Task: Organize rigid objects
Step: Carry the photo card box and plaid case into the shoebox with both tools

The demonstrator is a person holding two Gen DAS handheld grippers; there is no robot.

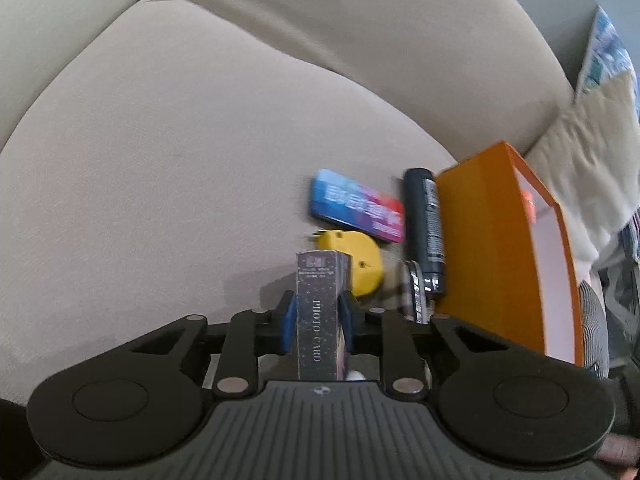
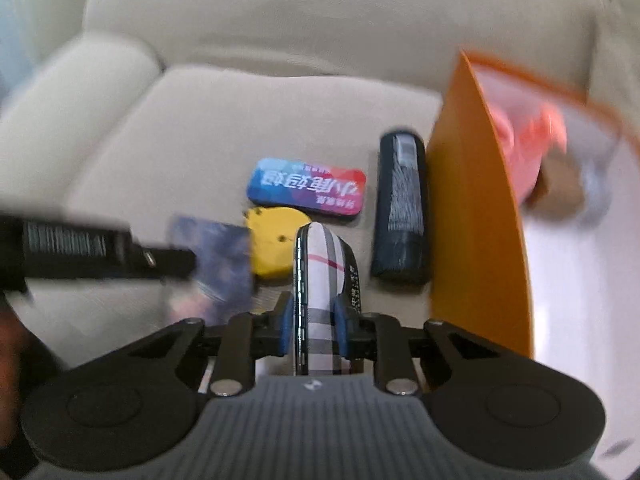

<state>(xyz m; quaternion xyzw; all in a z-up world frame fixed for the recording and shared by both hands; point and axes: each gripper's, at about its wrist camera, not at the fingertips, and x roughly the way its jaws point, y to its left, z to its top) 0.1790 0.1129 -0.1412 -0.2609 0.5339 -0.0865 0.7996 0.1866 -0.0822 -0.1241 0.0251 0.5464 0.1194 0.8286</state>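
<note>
My left gripper [image 1: 318,312] is shut on a dark starry photo card box [image 1: 320,316], held above the beige sofa seat; the box also shows in the right wrist view [image 2: 218,264]. My right gripper [image 2: 316,316] is shut on a plaid-patterned case with a black rim [image 2: 320,280], which also shows in the left wrist view [image 1: 414,292]. On the seat lie a yellow rounded object [image 2: 276,240], a blue-and-pink tin [image 2: 308,190] and a dark cylindrical can [image 2: 400,204]. An orange box with a white inside [image 2: 476,208] stands at the right.
The orange box [image 1: 496,248] holds a pink object [image 2: 532,148] and a brownish one, both blurred. The sofa backrest [image 1: 320,32] rises behind the seat. A cushion [image 1: 588,168] lies at the far right.
</note>
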